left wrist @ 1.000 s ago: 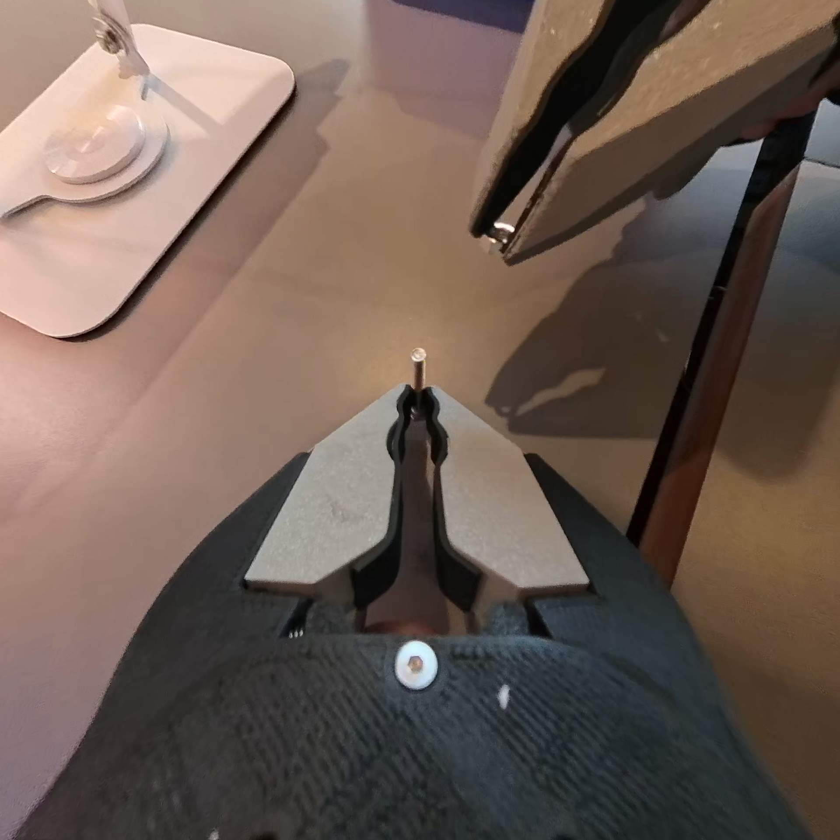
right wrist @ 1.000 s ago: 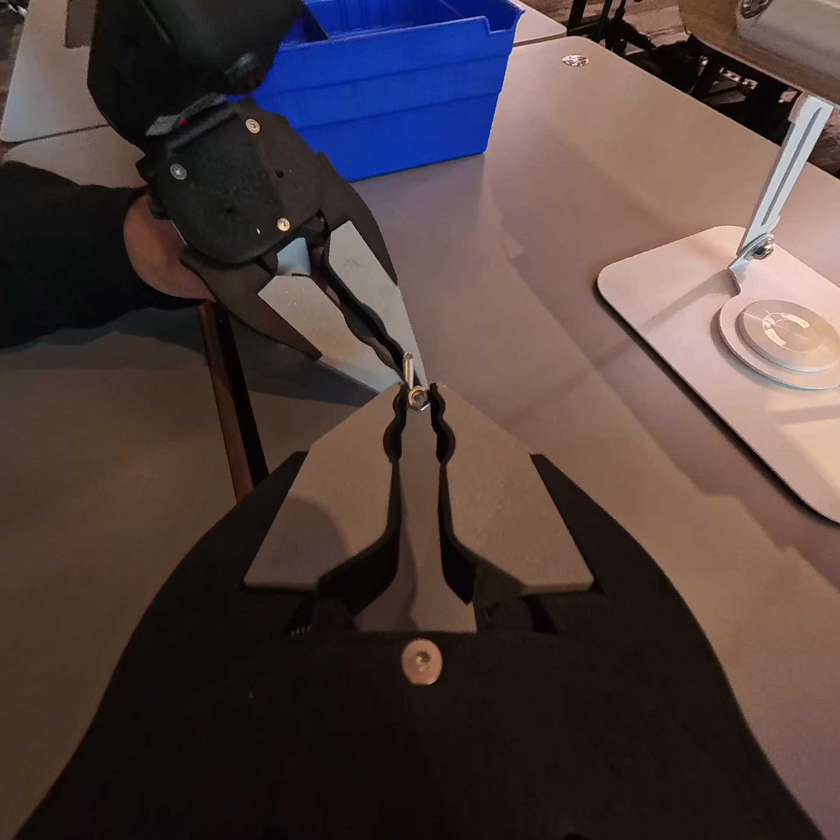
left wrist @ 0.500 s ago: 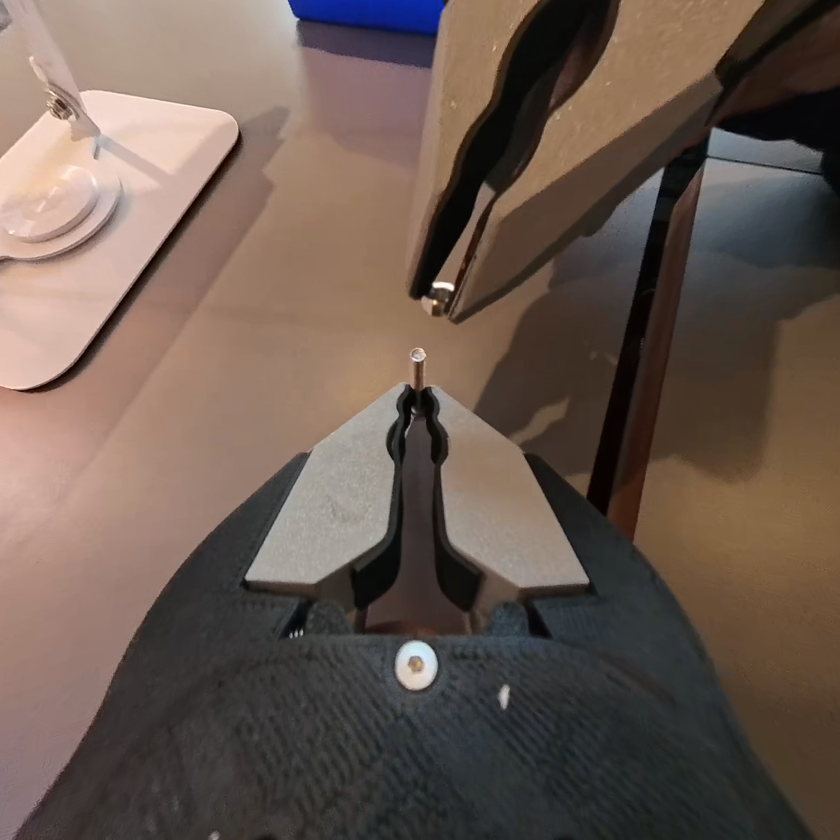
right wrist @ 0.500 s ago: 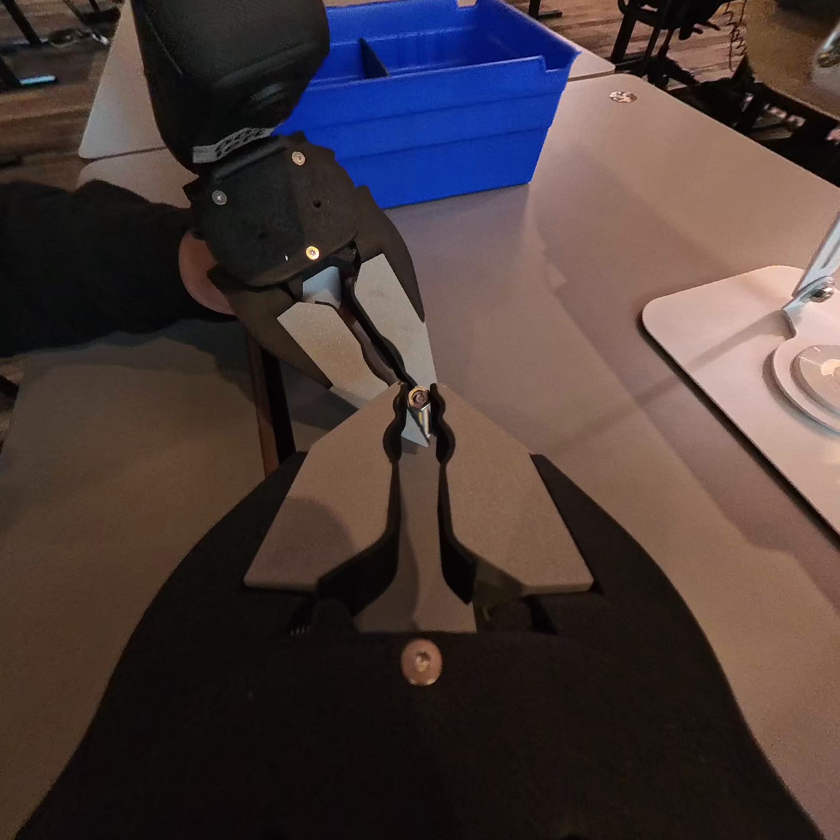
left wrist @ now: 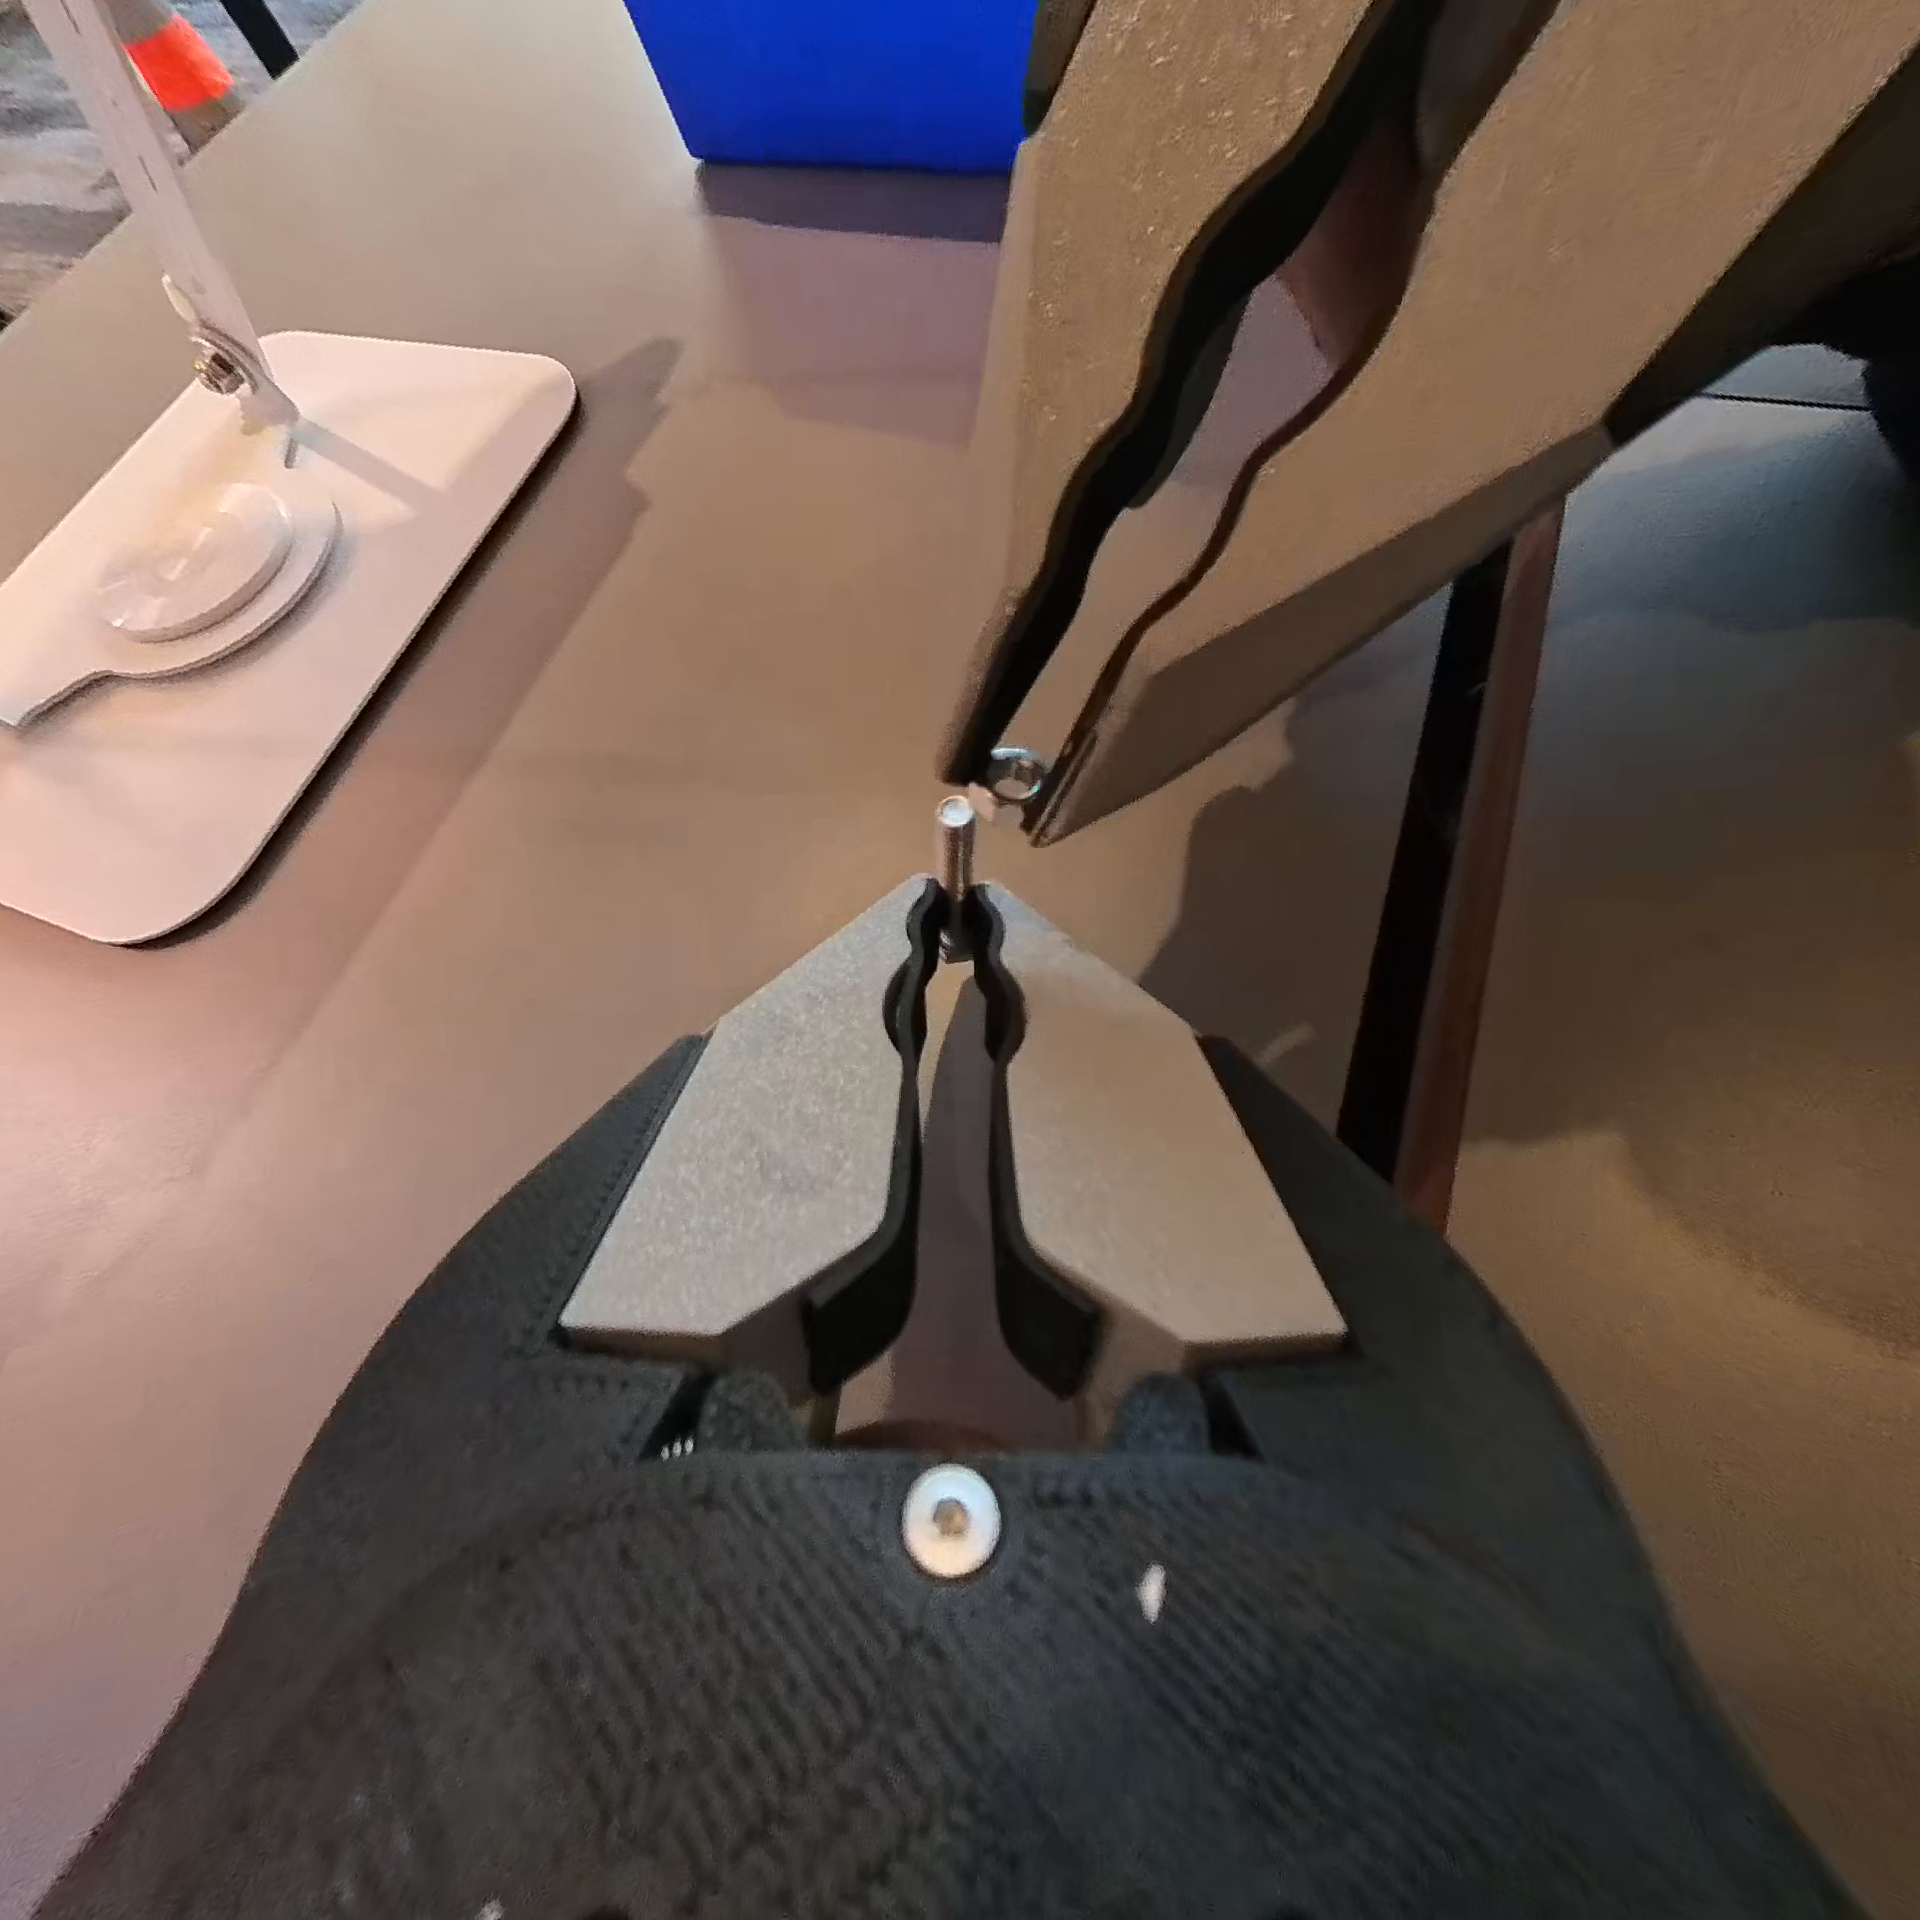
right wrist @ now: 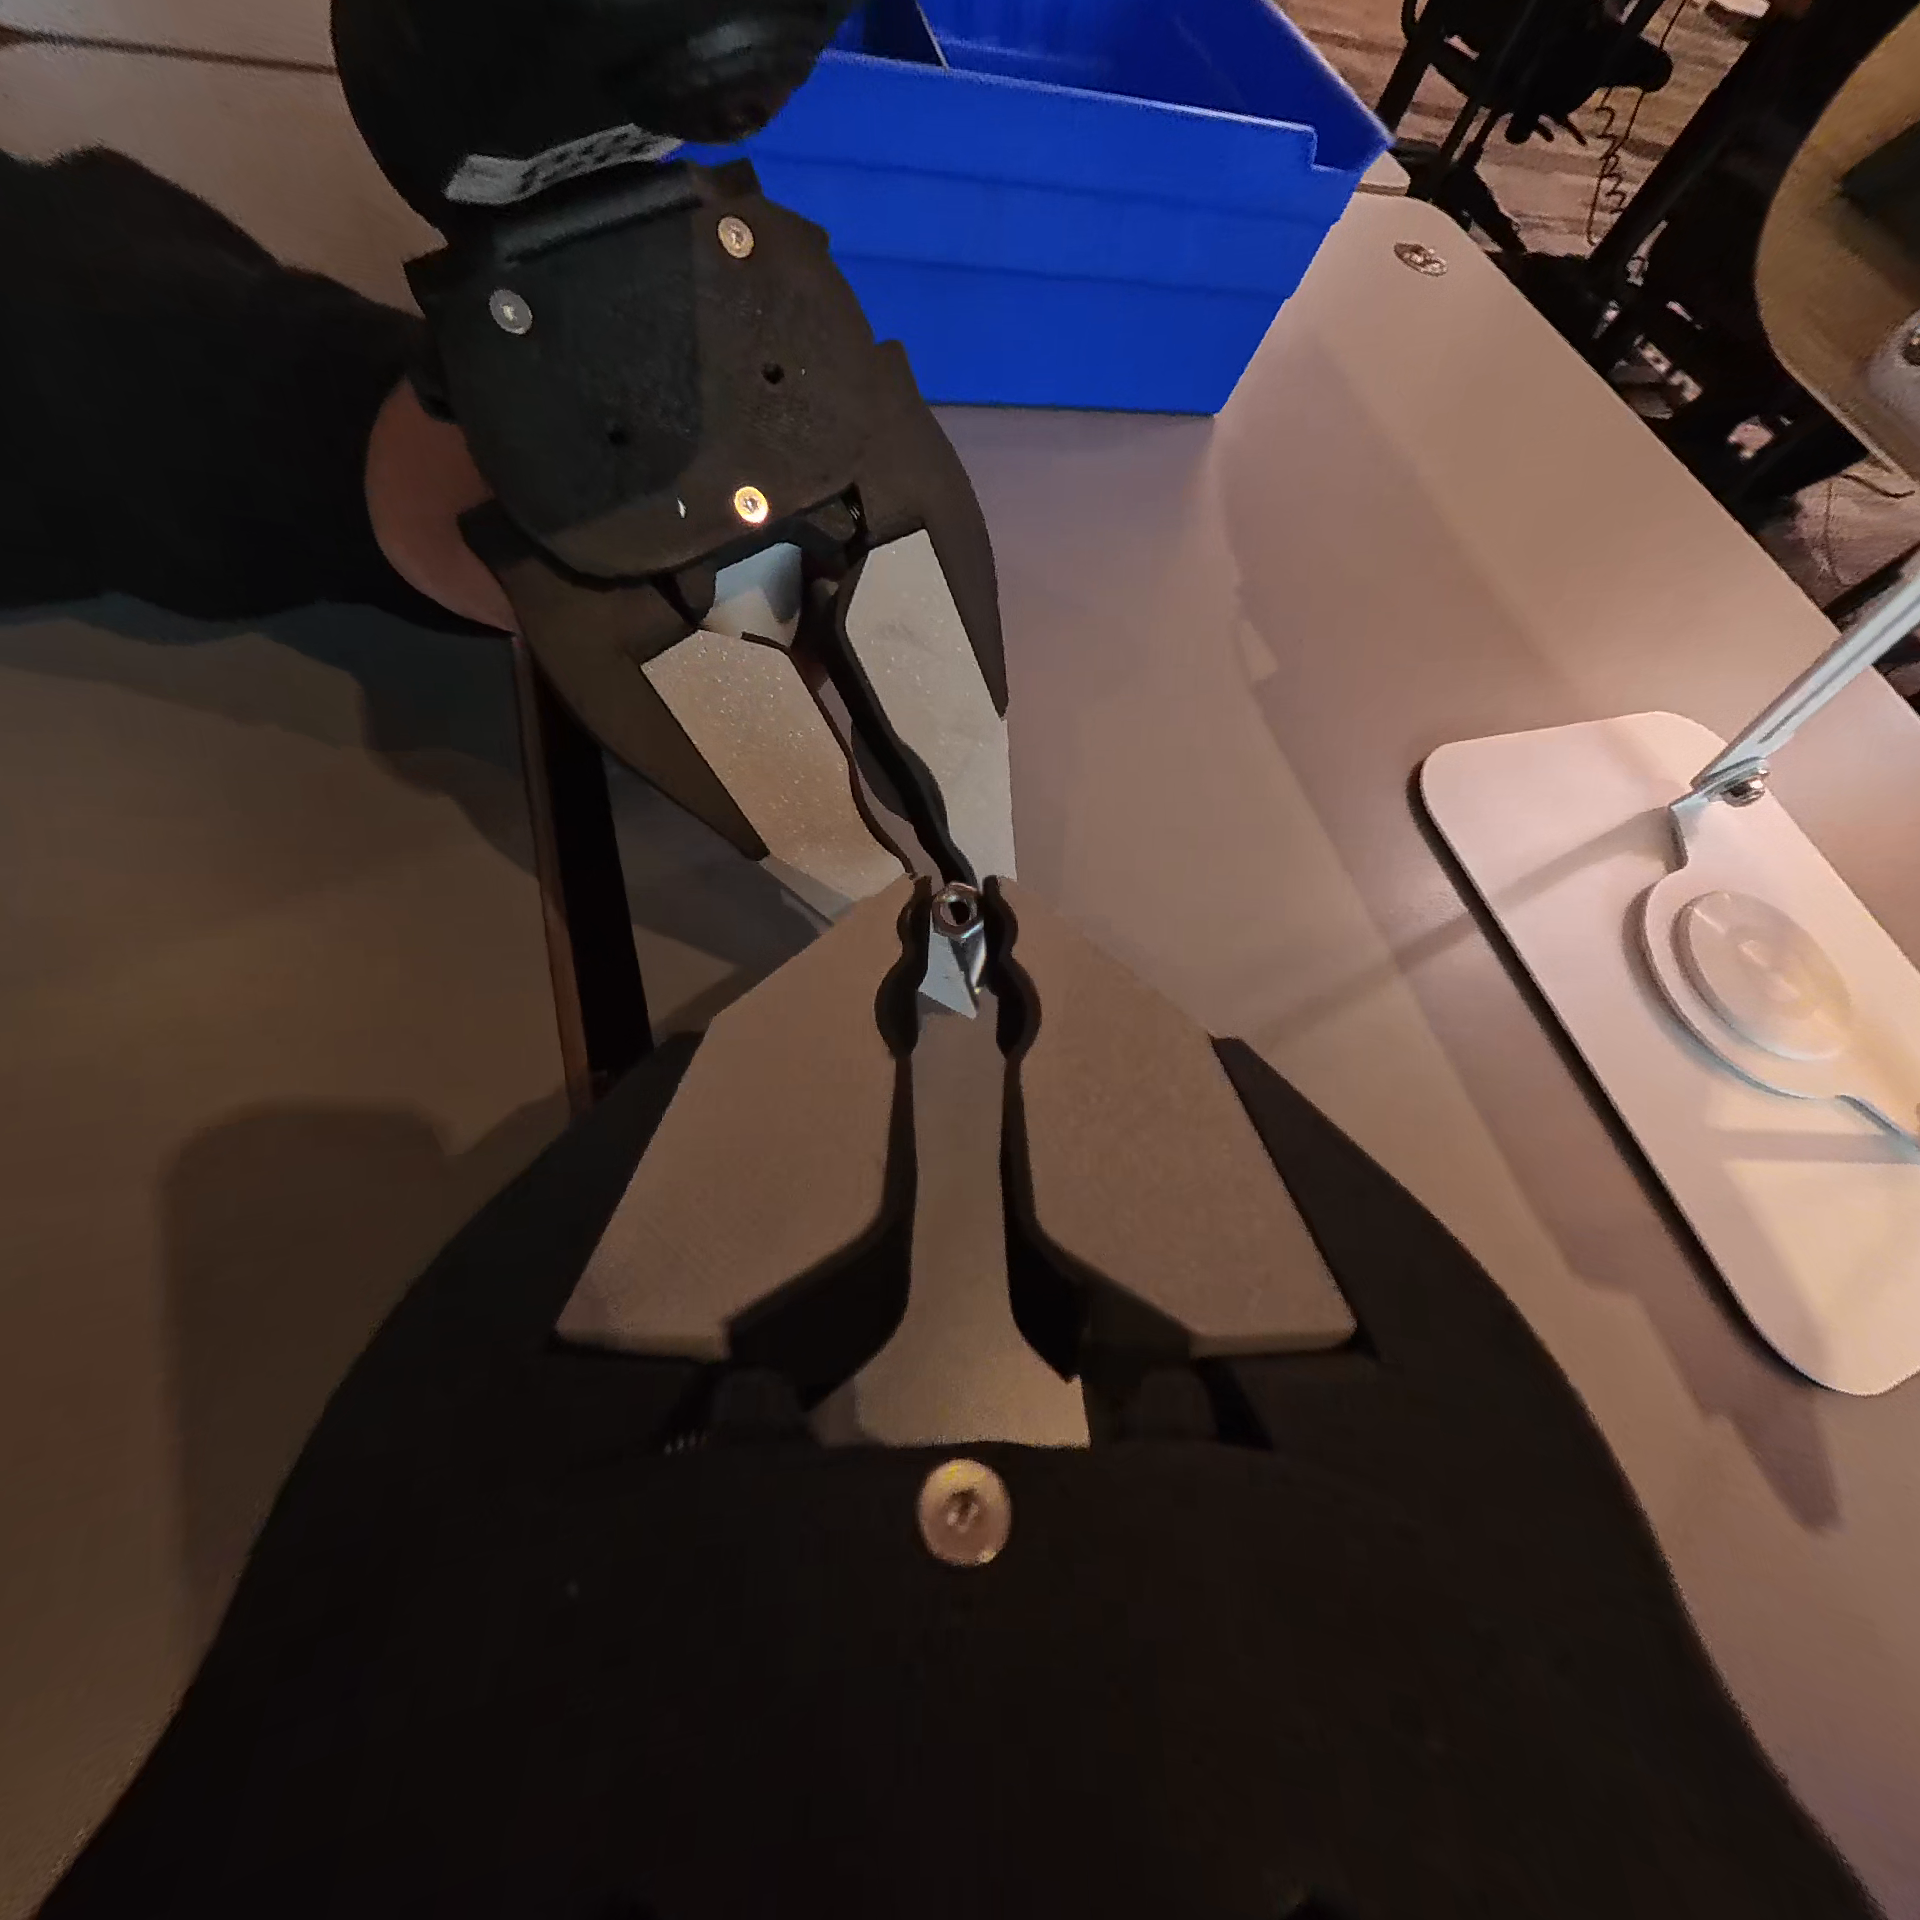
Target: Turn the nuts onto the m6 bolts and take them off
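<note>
Pinching an m6 bolt (left wrist: pixel 953 854) near its head, the left tongs (left wrist: pixel 952 902) hold its shank pointing forward above the grey counter (left wrist: pixel 644 748). The right tongs (right wrist: pixel 958 906) pinch a hex nut (right wrist: pixel 952 908) at their very tips; in the left wrist view that nut sits just beside the bolt's free end, a little to its right, not threaded on. A blue bin (right wrist: pixel 1081 239) stands at the far side, and a white lamp base (right wrist: pixel 1662 997) lies well apart.

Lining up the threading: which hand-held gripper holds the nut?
The right hand-held gripper pinches the small silver hex nut; the left hand-held gripper clamps the silver bolt.
</note>
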A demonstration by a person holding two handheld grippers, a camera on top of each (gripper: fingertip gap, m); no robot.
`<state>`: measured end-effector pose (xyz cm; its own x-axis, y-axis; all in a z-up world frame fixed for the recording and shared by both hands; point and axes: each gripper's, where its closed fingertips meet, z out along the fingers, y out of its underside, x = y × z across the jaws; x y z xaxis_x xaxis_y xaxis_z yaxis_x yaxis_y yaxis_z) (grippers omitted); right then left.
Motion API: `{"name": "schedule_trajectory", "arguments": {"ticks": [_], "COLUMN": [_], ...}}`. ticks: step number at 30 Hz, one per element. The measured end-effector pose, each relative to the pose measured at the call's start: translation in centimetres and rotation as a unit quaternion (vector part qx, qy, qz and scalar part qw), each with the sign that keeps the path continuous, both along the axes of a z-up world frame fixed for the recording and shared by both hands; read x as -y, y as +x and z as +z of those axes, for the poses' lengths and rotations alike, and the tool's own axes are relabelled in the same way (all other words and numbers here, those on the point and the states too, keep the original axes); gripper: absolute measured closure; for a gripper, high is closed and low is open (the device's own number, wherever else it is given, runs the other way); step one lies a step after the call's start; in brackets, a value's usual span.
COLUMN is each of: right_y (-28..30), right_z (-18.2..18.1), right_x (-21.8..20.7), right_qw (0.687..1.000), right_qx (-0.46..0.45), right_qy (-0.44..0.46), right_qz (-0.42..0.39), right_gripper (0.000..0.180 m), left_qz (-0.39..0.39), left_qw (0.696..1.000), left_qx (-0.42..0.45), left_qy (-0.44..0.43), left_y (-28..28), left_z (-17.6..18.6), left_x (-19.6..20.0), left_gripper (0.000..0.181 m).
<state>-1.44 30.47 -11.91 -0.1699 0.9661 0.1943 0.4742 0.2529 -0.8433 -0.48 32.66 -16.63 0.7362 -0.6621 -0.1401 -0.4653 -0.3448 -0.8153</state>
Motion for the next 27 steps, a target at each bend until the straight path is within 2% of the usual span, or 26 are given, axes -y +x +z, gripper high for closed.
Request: {"name": "schedule_trajectory", "arguments": {"ticks": [9,13,20,27], "right_y": [0.1,-0.3,-1.3,-1.7], "right_z": [1.5,2.9,2.1,2.5], "right_x": [-0.7,-0.3,-0.2,-0.3], "right_qw": [1.000,0.998,0.994,0.986], "right_qx": [-0.009,-0.005,0.032,0.063], "right_qy": [0.000,-0.014,-0.004,0.026], "right_qz": [0.007,0.055,0.104,0.152], "right_gripper": [0.173,0.173,0.173,0.173], "left_qz": [0.001,0.006,0.011,0.016], "left_qw": [1.000,0.999,0.994,0.996], "left_qx": [0.009,0.036,0.101,0.087], "left_qy": [-0.005,-0.009,-0.032,-0.020], "left_y": [-0.1,-0.3,-0.6,-1.0], "left_z": [0.1,0.6,1.6,1.9], "left_x": [0.1,0.1,0.5,0.5], "left_gripper": [0.178,0.179,0.178,0.178]}}
